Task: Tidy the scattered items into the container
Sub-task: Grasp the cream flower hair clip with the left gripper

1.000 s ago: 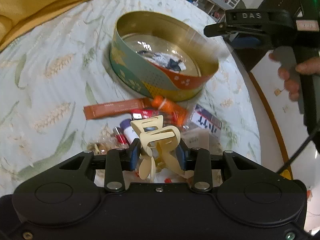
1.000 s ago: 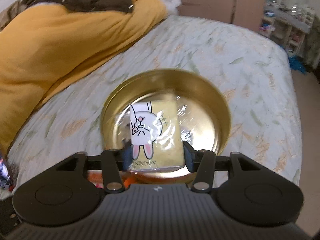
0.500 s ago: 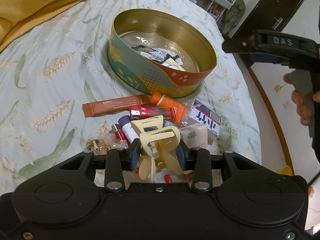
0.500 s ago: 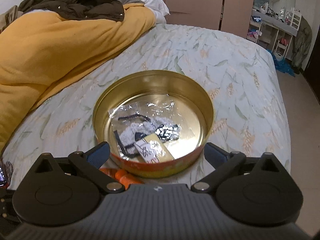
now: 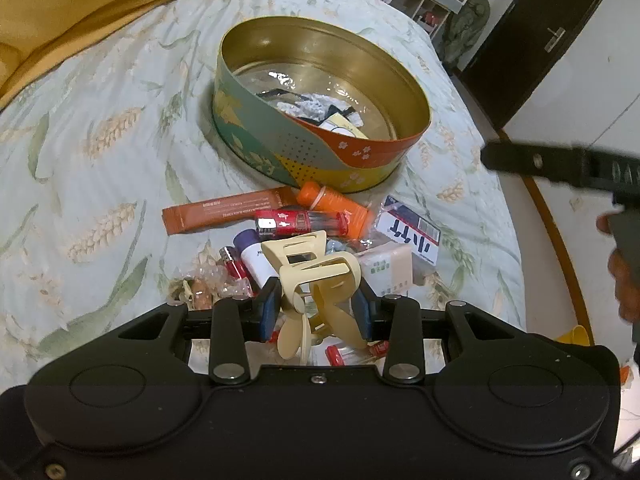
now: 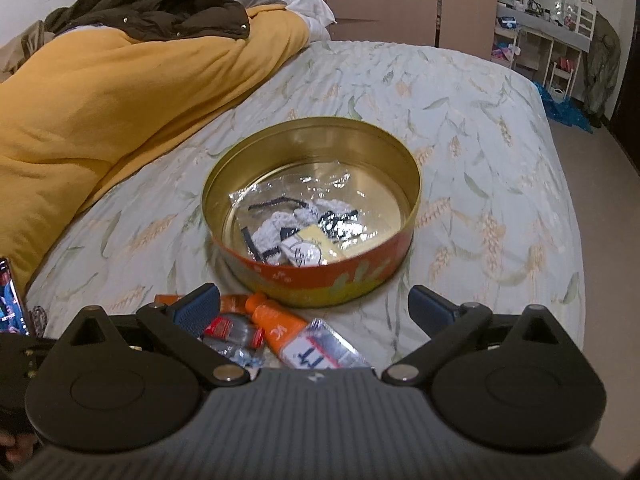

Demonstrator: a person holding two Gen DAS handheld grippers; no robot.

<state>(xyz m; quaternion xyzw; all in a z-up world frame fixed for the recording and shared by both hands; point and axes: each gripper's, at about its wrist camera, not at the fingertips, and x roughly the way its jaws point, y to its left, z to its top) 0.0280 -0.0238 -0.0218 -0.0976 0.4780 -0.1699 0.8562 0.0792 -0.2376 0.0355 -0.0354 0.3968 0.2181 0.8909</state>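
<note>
Left hand-held gripper (image 5: 316, 312) clamped on a cream hair clip (image 5: 316, 276), poised over the pile (image 5: 304, 224) on the bed (image 5: 100, 140), just short of the tin (image 5: 320, 152). Right hand-held gripper (image 6: 314, 306) spread wide, nothing between the pads. Likely risks: clip's curved prongs slipping from the pads, or snagging the rim. Only in the right view: tin's contents laid bare, yellow quilt (image 6: 100, 100) beyond. Only in the left: the clip.

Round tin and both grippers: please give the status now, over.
Left gripper shut on cream hair claw. Right gripper open, empty. Round tin holds packets; pile beside it unsorted. Path to the tin clear.
</note>
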